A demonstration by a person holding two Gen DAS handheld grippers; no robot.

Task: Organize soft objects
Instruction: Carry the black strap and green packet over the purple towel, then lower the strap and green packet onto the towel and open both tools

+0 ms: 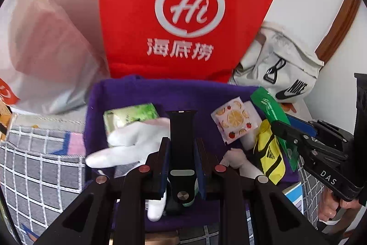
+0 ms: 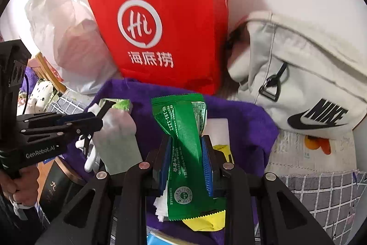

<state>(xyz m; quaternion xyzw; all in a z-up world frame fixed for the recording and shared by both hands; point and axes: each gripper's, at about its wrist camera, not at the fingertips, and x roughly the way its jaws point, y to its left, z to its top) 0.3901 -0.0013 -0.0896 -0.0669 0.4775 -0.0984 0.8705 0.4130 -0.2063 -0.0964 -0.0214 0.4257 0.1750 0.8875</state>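
Observation:
A purple cloth [image 1: 142, 93] holds a heap of small items. My left gripper [image 1: 182, 148] is shut on a black watch strap [image 1: 182, 130], held above a white glove [image 1: 128, 144] and a green packet [image 1: 130, 116]. My right gripper [image 2: 187, 150] is shut on a green wrapper [image 2: 183, 130], above a yellow pouch [image 2: 204, 222] and the purple cloth [image 2: 240, 121]. The right gripper also shows in the left wrist view [image 1: 284, 128], with the green wrapper [image 1: 268, 107] next to a fruit-print packet [image 1: 236, 121] and the yellow pouch [image 1: 270, 153].
A red paper bag [image 1: 183, 15] stands behind the cloth, with a white plastic bag [image 1: 45, 49] to its left and a white Nike bag [image 2: 309, 84] to its right. A grey checked cover [image 1: 34, 164] lies underneath. A white wall is behind.

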